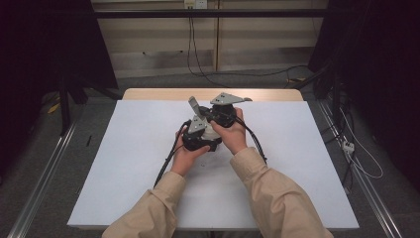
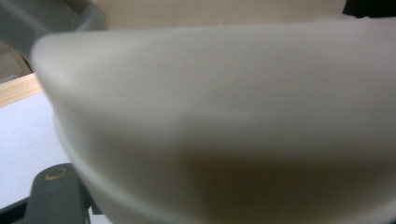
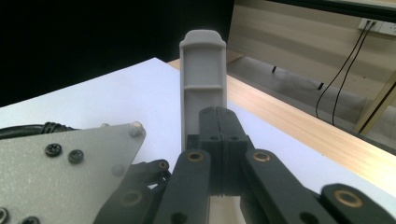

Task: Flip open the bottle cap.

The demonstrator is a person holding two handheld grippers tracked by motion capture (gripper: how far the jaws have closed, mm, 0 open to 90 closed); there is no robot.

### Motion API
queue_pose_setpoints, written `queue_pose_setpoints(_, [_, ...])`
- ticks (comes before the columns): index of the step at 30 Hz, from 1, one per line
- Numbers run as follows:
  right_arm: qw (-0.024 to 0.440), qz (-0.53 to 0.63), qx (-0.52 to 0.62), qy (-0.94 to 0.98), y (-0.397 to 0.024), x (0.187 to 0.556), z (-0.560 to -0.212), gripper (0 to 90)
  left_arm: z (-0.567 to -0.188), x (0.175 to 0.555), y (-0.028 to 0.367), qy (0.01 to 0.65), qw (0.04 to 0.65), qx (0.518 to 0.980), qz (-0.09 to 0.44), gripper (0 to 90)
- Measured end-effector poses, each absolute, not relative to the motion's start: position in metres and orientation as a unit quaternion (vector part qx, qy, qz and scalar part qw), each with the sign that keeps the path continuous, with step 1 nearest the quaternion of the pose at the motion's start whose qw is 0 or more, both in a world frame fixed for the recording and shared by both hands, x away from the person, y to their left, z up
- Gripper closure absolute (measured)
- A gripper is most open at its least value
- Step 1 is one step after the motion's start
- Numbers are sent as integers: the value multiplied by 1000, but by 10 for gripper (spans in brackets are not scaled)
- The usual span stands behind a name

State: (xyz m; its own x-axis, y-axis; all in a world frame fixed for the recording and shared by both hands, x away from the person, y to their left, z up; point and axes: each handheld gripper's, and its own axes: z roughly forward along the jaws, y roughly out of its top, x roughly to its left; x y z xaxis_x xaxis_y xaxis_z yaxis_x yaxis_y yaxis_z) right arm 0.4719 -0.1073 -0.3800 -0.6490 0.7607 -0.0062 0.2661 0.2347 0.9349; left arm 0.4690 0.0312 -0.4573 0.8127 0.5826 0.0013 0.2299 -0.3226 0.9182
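Note:
Both hands hold the grippers pressed close together over the middle of the white table top [image 1: 124, 163]. My right gripper [image 3: 219, 116] is shut, its two black jaws closed flat against each other. A grey channel-shaped piece [image 3: 203, 79] stands upright just behind them, and it also rises between the grippers [image 1: 194, 105]; I cannot tell whether it is gripped. A smooth cream object [image 2: 224, 121] sits blurred right in front of the left gripper's camera and hides its jaws. That cream object [image 1: 211, 131] lies between the two hands, against my left gripper [image 1: 203, 134].
The white sheet covers a wooden table whose bare far edge [image 1: 213, 93] shows. Black cables [image 1: 166, 166] trail from the grippers toward the person. Dark curtains stand left and right; metal floor rails [image 1: 44, 178] run beside the table.

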Motion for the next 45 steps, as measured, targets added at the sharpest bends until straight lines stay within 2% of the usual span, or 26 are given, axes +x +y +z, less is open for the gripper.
queue_pose_setpoints(32, [229, 513, 349, 750, -108, 475, -385, 900, -458, 469, 30, 263, 529, 790, 165, 183])
queue_pose_setpoints(41, [236, 511, 347, 750, -109, 473, -383, 900, -453, 467, 34, 266, 534, 787, 159, 138])
queue_pose_setpoints(45, [237, 510, 347, 750, -109, 473, -382, 900, -453, 465, 37, 264, 540, 783, 160, 154])
